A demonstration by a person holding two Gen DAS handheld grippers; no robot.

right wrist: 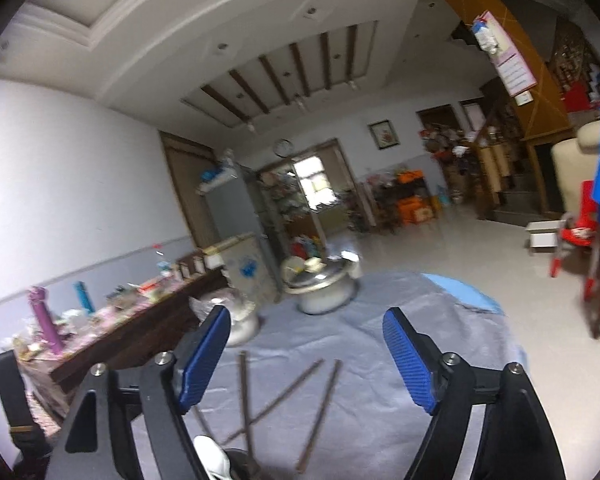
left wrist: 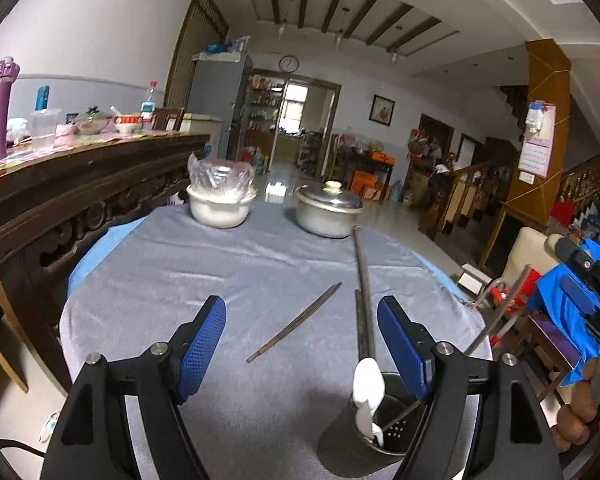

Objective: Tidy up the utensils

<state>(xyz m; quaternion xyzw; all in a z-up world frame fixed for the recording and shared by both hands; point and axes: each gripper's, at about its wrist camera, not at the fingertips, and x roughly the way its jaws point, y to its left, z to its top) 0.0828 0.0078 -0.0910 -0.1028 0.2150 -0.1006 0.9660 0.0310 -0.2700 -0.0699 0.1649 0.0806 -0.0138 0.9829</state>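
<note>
The table (left wrist: 220, 280), draped in a grey cloth, carries the utensils. In the left wrist view a dark perforated holder (left wrist: 374, 420) stands at about 5 o'clock, just in front of the left gripper (left wrist: 302, 344), with a white spoon (left wrist: 366, 392) propped in it and a thin chopstick leaning out toward 2 o'clock. Two dark chopsticks (left wrist: 362, 280) lie nearly end to end, running from the holder toward 12 o'clock, and a third chopstick (left wrist: 296, 320) lies slanted between the fingers' line of sight, apart from the others. The left gripper's fingers stand wide apart and hold nothing.

At 12 o'clock, near the far edge, sit a white bowl (left wrist: 220, 208) topped with a clear plastic bag and a lidded metal pot (left wrist: 328, 212). A carved wooden sideboard (left wrist: 60, 200) crowds the table at 9 o'clock, loaded with a purple bottle (left wrist: 2, 112) and dishes. At 3 o'clock a person's hand (left wrist: 580, 412) grips the other tool, wrapped in blue.

In the right wrist view the right gripper (right wrist: 306, 356) has its fingers spread wide over the cloth, empty. The picture is blurred; loose chopsticks (right wrist: 324, 408) lie crossed below at 6 o'clock. The holder and spoon (right wrist: 212, 456) are cut off by the bottom edge and partly hidden behind the near finger.
</note>
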